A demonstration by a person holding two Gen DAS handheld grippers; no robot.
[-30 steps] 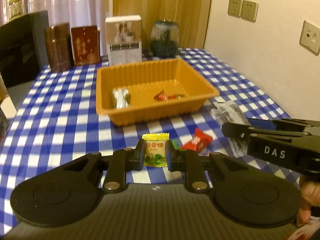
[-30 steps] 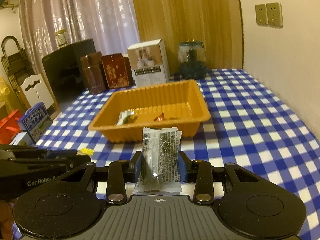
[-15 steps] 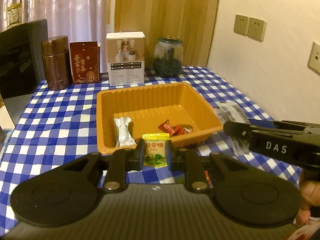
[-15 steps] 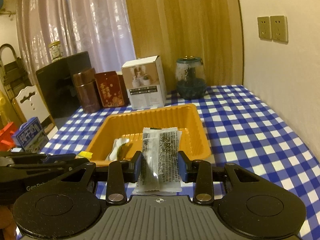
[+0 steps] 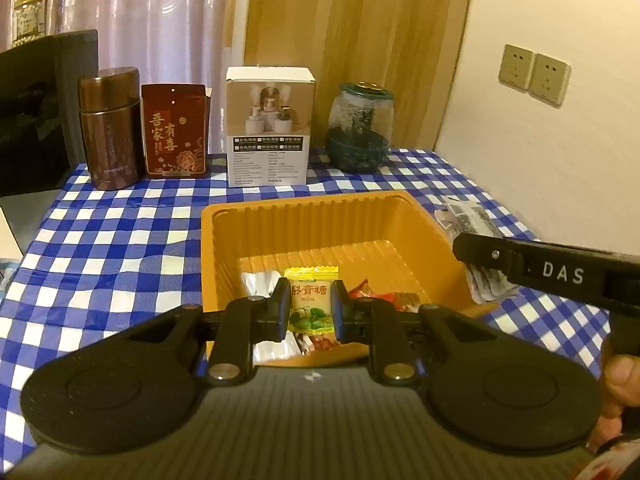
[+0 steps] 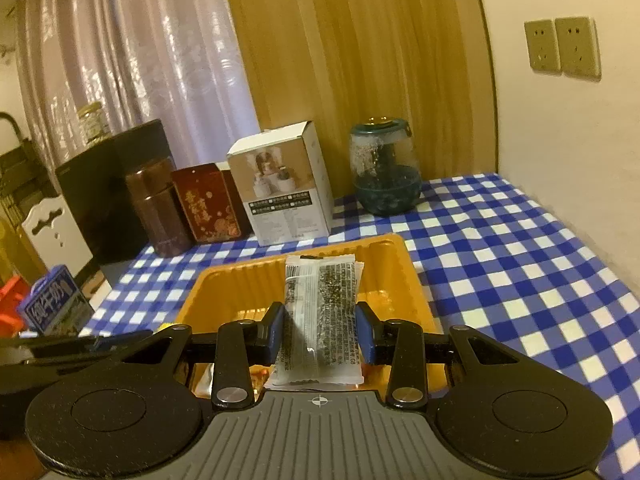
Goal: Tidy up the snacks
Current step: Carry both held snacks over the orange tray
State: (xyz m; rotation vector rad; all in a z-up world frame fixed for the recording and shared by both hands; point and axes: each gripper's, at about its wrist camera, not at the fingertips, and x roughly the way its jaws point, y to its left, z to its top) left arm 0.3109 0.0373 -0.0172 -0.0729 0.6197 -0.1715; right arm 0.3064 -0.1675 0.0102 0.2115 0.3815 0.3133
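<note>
My left gripper (image 5: 310,310) is shut on a yellow candy packet (image 5: 310,300) and holds it over the near part of the orange tray (image 5: 320,216). In the tray lie a white wrapped snack (image 5: 260,282) and red wrapped candies (image 5: 362,290). My right gripper (image 6: 320,330) is shut on a clear packet of dark snack (image 6: 320,312) and holds it over the near edge of the same tray (image 6: 384,264). The right gripper also shows at the right of the left wrist view (image 5: 560,272), with its packet (image 5: 468,216) sticking out beyond it.
The table has a blue checked cloth (image 5: 120,232). At its back stand a brown canister (image 5: 110,128), a red box (image 5: 176,130), a white box (image 5: 270,126) and a glass jar (image 5: 360,128). A wall is at the right. A blue carton (image 6: 52,300) is at the left.
Both grippers have moved forward with their packets, from in front of the tray to over it. The red candy on the cloth is out of view now.
</note>
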